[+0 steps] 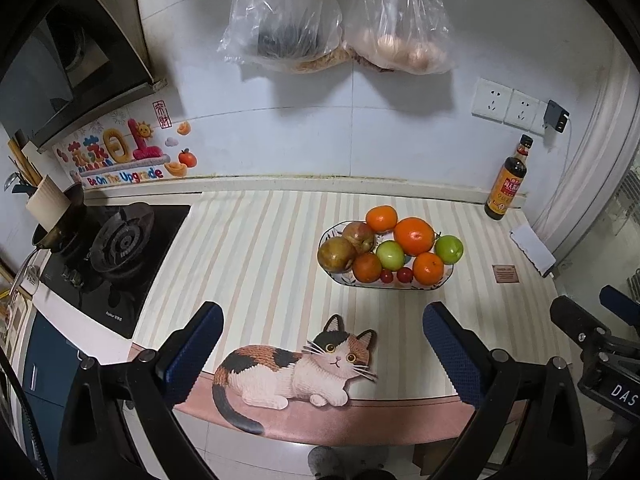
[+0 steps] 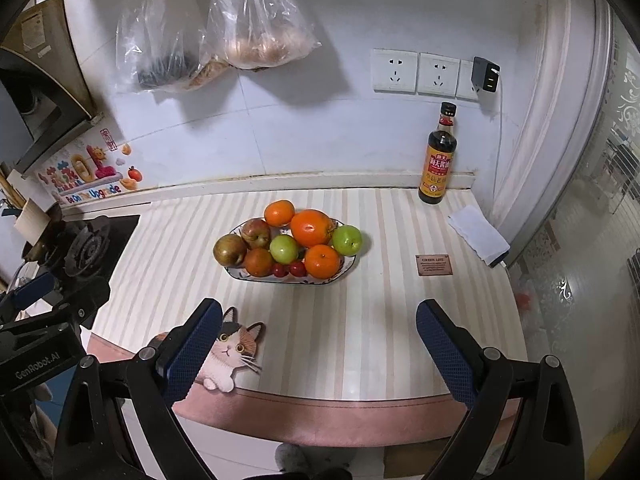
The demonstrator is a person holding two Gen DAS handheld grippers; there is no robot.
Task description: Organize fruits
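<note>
White tiled wall backs a narrow kitchen worktop [image 2: 360, 340] laid with a pale striped mat; two plastic bags [image 1: 336, 20] hang on the wall above it, a gas hob [image 1: 120, 244] sits at the left end, and a dark sauce bottle [image 2: 438, 156] stands in the back right corner beside a folded white cloth [image 2: 478, 234]. A cat-shaped mat [image 1: 296, 372] lies at the front edge.

Toward the middle of the worktop, a patterned plate [image 2: 348, 266] is heaped with fruit — oranges [image 2: 314, 227], green apples [image 2: 347, 240], a brownish pear [image 2: 229, 250], a red apple [image 2: 256, 233] and small cherry tomatoes [image 2: 297, 268] tucked at the front rim.

Both tools hang over the front edge, well short of the plate. The left gripper [image 1: 320, 344] has its jaws spread wide with nothing between them; the right gripper [image 2: 318, 340] is the same, wide and empty.

The oranges and apples look firm and round, so I would expect them to roll or squirt out of a hard pinch — best taken across the widest part, from above. The tomatoes seem soft and thin-skinned and would want a light squeeze. The heap looks loosely stacked, so lifting a lower fruit could tumble its neighbours off the plate.
</note>
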